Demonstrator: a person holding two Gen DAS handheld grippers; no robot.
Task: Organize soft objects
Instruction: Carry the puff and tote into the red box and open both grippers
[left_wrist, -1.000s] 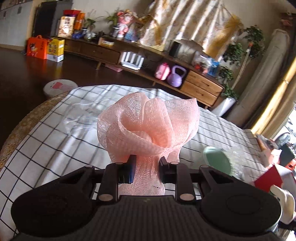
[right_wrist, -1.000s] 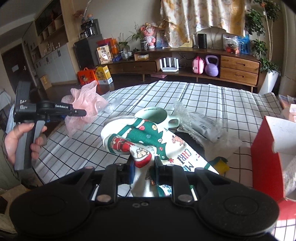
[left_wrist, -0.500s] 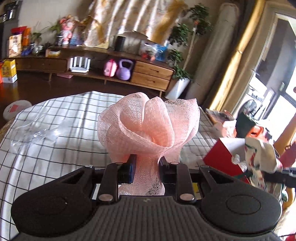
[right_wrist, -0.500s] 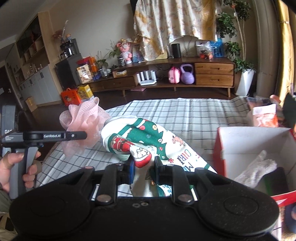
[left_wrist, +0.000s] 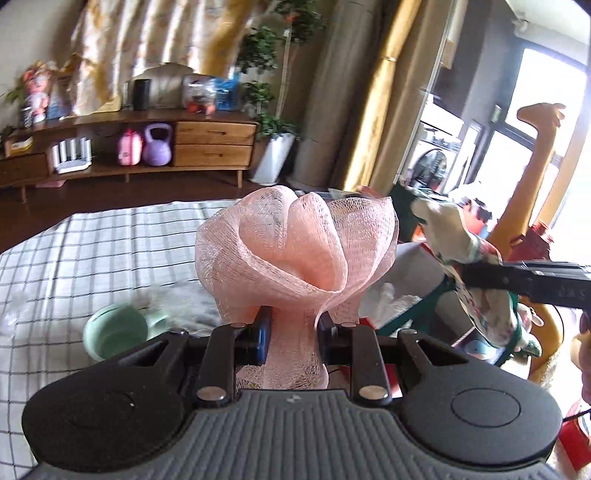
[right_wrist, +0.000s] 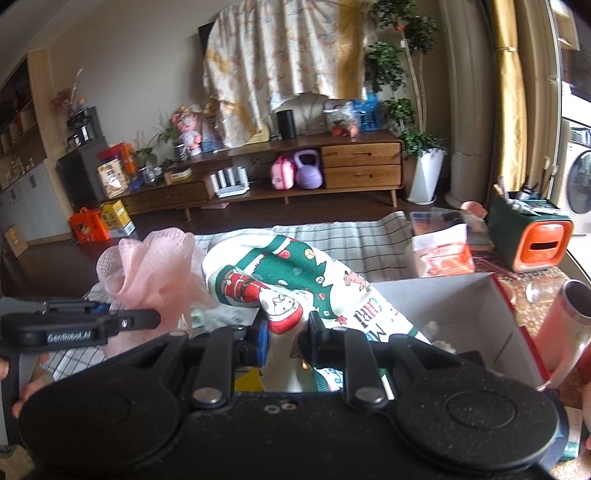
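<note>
Left gripper (left_wrist: 291, 326): clamped on ruffled pink mesh pouf (left_wrist: 295, 243).
Right gripper (right_wrist: 286, 338): clamped on printed Christmas cloth (right_wrist: 295, 280).
Right view only: white-lined red box (right_wrist: 480, 314), lower right.

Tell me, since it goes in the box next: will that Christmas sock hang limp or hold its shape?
Probably limp: the Christmas sock droops on both sides of the right tool. Likely light, since a narrow pinch carries it.

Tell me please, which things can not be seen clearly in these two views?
- Red box: right wrist view, its inside mostly hidden by the Christmas cloth and the right gripper.
- Same box, left wrist view: hidden behind the pink mesh sponge.
- Green cup: left wrist view, blurred, contents unclear.
- Pink tumbler: right wrist view, cut by the edge.
</note>
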